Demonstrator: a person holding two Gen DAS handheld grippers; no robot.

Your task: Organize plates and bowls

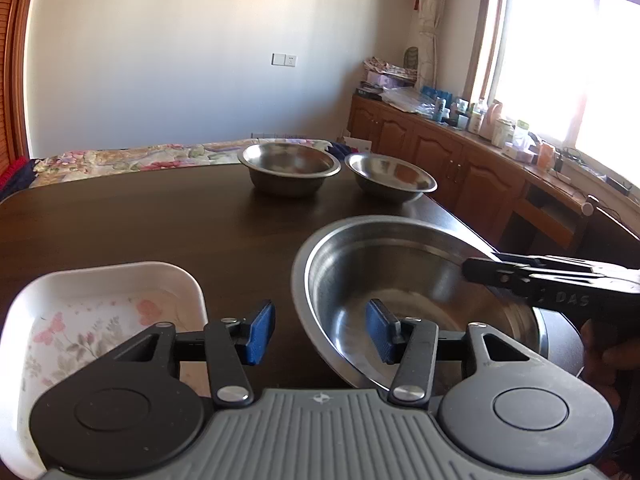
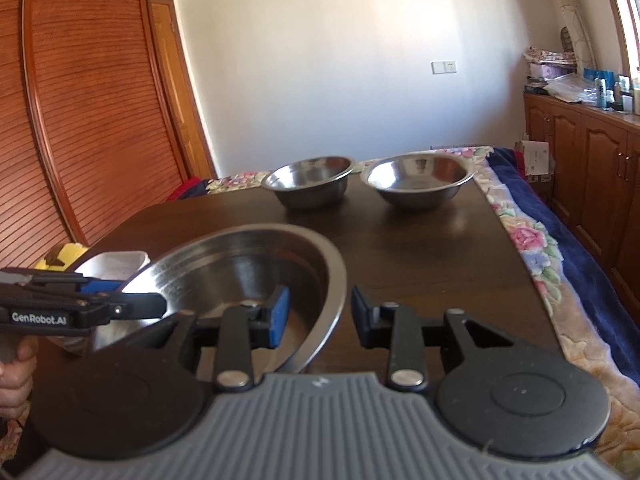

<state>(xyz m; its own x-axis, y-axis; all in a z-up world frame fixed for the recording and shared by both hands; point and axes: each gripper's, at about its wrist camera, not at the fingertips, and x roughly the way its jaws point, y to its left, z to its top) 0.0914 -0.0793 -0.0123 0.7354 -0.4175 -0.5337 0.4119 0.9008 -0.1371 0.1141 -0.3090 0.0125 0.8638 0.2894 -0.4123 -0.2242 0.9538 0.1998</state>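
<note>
A large steel bowl (image 1: pixel 400 272) (image 2: pixel 240 264) is at the near side of the dark table (image 1: pixel 160 220). My left gripper (image 1: pixel 320 332) straddles its left rim, one blue pad inside and one outside, open with a gap on both sides. My right gripper (image 2: pixel 320 314) straddles the bowl's right rim the same way, open and not pressing. Two smaller steel bowls (image 1: pixel 290 164) (image 1: pixel 390 176) stand side by side, apart, at the table's far edge. A white floral dish (image 1: pixel 100 312) sits near left of the large bowl.
A flowered blanket (image 2: pixel 532 248) lies past the table's right and far edges. Wooden cabinets (image 1: pixel 460 160) with clutter on top run under the window on the right. Louvred wooden doors (image 2: pixel 80 120) stand at the left. A hand (image 2: pixel 16 372) holds the left gripper's handle.
</note>
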